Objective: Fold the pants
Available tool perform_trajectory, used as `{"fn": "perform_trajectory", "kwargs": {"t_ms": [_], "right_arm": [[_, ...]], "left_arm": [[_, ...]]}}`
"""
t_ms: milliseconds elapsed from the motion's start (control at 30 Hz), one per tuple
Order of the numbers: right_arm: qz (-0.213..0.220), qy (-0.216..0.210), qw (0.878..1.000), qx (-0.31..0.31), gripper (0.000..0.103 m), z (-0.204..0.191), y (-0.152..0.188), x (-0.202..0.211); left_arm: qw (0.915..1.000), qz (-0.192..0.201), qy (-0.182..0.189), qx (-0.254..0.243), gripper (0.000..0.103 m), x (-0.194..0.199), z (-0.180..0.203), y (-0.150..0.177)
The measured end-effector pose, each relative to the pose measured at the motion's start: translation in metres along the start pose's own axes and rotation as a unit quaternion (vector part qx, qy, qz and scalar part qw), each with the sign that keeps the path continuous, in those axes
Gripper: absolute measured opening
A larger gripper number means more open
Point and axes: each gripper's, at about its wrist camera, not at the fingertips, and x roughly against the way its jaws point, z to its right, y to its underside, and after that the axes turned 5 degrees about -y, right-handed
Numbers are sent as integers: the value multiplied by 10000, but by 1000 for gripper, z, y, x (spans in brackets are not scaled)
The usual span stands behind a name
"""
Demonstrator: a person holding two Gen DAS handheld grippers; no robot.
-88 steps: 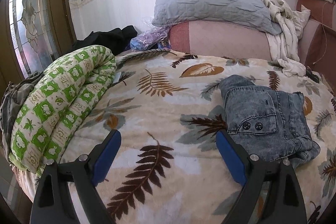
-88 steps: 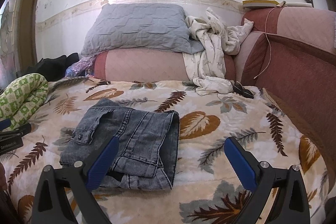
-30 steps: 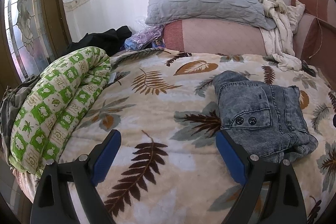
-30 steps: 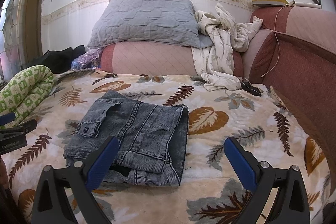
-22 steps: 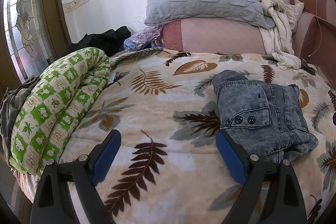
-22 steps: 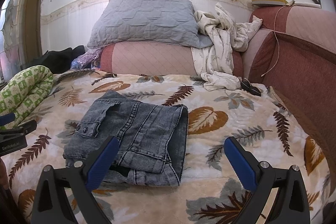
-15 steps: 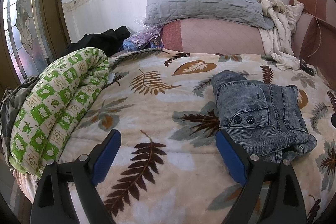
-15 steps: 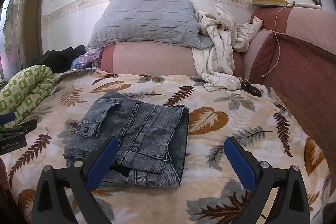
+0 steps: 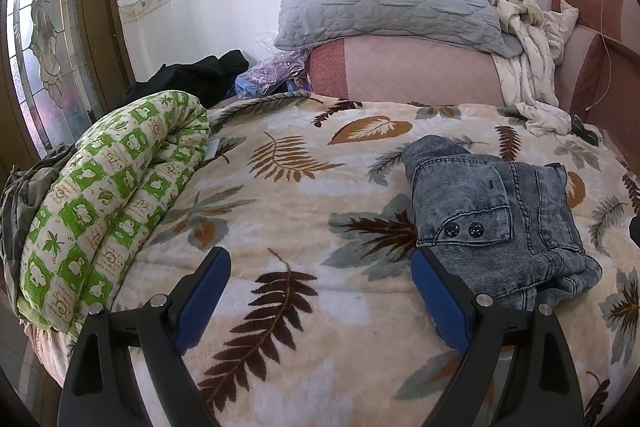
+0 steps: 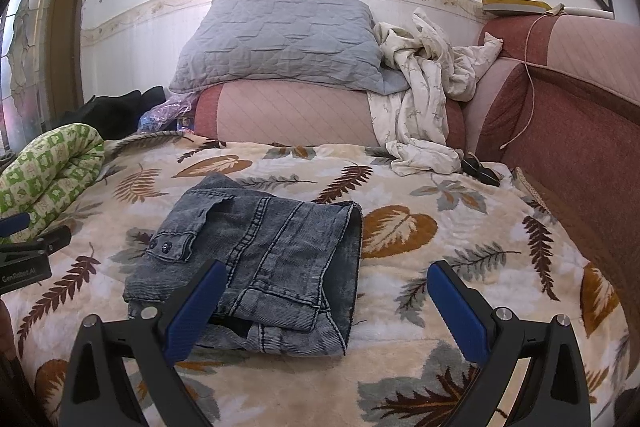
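Leaf-print blanket (image 10: 460, 211) covers the bed; grey pillow (image 10: 280, 39) and rumpled white garment (image 10: 424, 99) sit at the far end, against the cushions. Green-checked quilt (image 9: 108, 195), rolled, along the left edge. Pants (image 10: 260, 259), grey denim, lie near the blanket's middle as a compact, layered bundle, buttoned flap on top; fold looks complete, judging by shape. Left gripper (image 9: 320, 303) hangs above bare blanket left of the pants, jaws spread, holding nothing. Right gripper (image 10: 324, 311) likewise spread and empty, its left finger over the bundle's near edge. Both seem clear of the cloth.
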Motion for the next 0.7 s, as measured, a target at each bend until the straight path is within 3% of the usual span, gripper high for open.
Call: {"fn": "perform_trajectory", "kwargs": {"t_ms": [700], "right_arm": [[-15,-62,10000,22,102,-2,0,0]], "left_arm": [[10000,6,15,-17,92,0,0,0]]}}
